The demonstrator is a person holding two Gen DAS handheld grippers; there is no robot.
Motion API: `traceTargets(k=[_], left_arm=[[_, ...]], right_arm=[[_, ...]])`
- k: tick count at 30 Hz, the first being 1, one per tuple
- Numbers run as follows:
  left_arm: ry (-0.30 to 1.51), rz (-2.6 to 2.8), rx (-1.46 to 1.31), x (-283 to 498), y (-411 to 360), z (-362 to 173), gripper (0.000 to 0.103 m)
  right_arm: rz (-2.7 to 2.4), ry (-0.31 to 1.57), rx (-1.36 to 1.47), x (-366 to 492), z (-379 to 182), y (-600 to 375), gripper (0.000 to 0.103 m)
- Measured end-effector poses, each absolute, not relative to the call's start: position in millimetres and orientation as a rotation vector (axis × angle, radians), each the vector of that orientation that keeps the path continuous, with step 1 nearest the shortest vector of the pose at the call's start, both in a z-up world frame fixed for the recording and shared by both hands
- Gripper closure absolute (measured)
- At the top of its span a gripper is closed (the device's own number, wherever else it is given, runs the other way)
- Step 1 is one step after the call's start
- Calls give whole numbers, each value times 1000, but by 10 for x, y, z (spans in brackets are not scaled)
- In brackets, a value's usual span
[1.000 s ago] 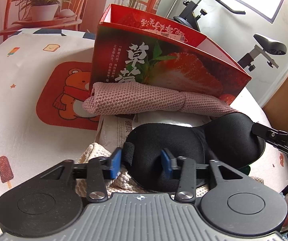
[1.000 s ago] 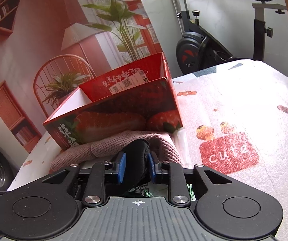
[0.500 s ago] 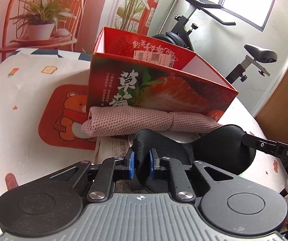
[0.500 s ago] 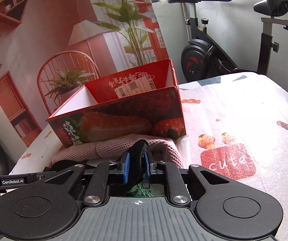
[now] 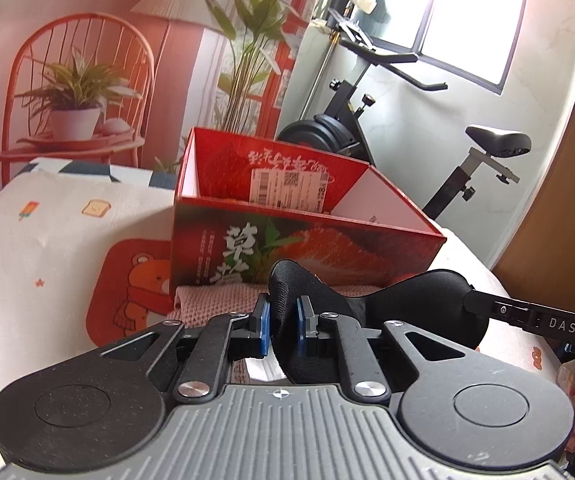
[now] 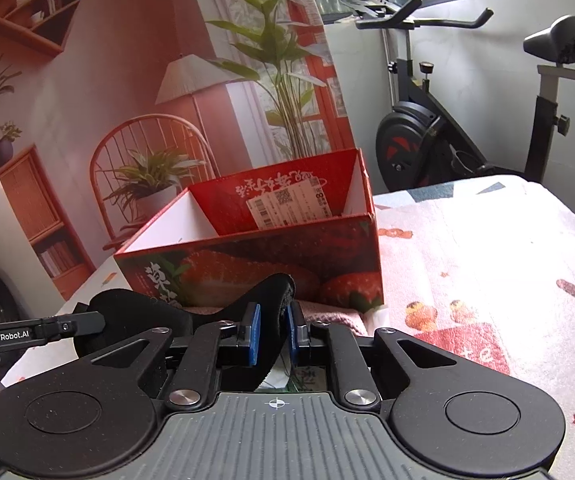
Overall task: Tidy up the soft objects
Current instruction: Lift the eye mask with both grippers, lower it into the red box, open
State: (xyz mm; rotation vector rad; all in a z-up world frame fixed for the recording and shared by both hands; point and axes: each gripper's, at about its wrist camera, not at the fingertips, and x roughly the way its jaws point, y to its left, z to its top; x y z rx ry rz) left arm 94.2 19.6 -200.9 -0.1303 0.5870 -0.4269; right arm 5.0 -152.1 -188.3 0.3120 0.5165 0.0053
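Observation:
A black padded eye mask (image 5: 411, 300) is held up between both grippers. My left gripper (image 5: 283, 326) is shut on its left end. My right gripper (image 6: 273, 330) is shut on its right end (image 6: 275, 300). The mask hangs just in front of an open red strawberry box (image 5: 287, 240), also in the right wrist view (image 6: 255, 256). A pink knitted cloth (image 5: 215, 300) lies on the table against the box's front, below the mask. The box's inside shows only a white label.
The table has a white cartoon-print cover (image 5: 47, 232) with a red bear mat (image 5: 127, 288) at left and a red "cute" patch (image 6: 471, 344) at right. An exercise bike (image 6: 447, 132) stands behind the table. Paper packets lie under the mask.
My left gripper has closed on the mask's left end. Both grippers have lifted the mask off the pile, up to about the height of the box's front wall.

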Motion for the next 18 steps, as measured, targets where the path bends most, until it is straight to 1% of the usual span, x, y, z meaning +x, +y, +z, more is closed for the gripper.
traceTargets(k=[18], left_arm=[[457, -450, -134, 983, 177, -1565, 89]], right_arm=[[43, 436, 268, 273, -1411, -1552, 90]])
